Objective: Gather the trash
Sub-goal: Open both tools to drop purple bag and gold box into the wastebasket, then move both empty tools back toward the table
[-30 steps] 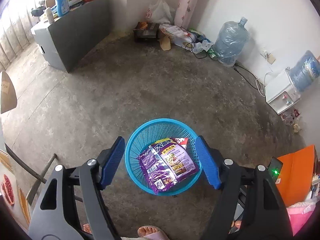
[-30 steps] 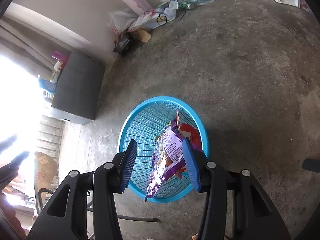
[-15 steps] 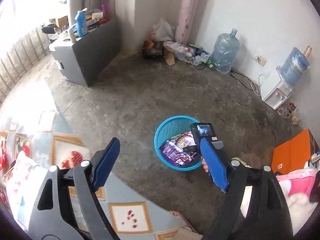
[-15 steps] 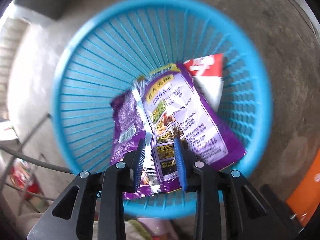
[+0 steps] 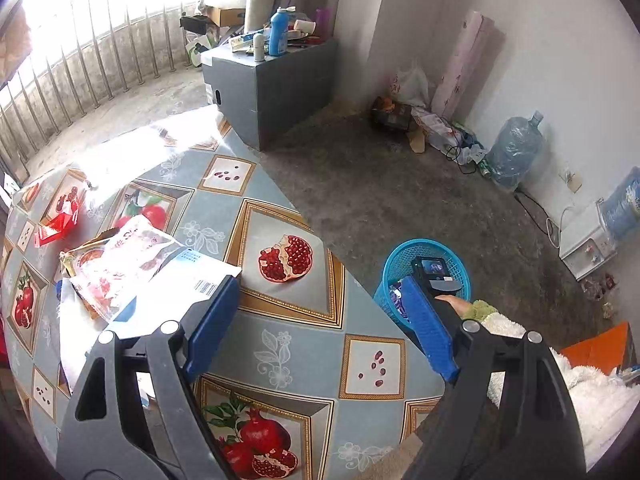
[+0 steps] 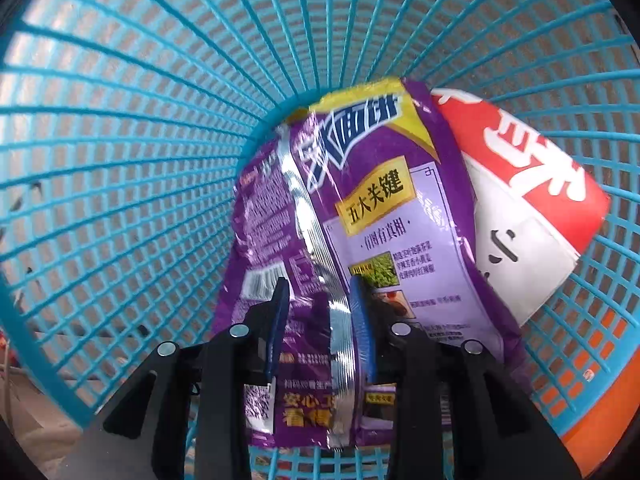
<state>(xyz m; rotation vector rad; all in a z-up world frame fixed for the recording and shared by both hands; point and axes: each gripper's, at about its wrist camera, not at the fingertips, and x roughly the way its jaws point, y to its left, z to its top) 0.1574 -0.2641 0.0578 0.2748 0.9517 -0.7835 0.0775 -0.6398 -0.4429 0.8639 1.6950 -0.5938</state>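
My right gripper [image 6: 320,284] points down inside the blue mesh basket [image 6: 120,120]. Its jaws are opening, and the silver seam of a purple snack wrapper [image 6: 380,220] runs between them without the pads pressing on it. The wrapper lies on the basket floor beside a red and white wrapper [image 6: 520,200]. My left gripper [image 5: 318,284] hangs open over the pomegranate-print table [image 5: 304,352], holding nothing. Left of it lie a white barcoded packet [image 5: 180,280], a clear pink snack bag [image 5: 120,260] and a red wrapper [image 5: 56,228]. The basket [image 5: 452,252] stands on the floor by the table, with a fleece-sleeved hand [image 5: 480,312] reaching into it.
A grey cabinet [image 5: 276,92] with bottles on top stands past the table's far corner. Bags and cables [image 5: 424,128], a water jug [image 5: 516,152] and a white dispenser [image 5: 584,244] line the wall. An orange sheet [image 5: 596,352] lies near the basket. Bare concrete floor lies between.
My left gripper has risen and swung left from above the basket to above the table. My right gripper has tipped down into the basket with the purple wrapper, narrowed its jaws, then widened them.
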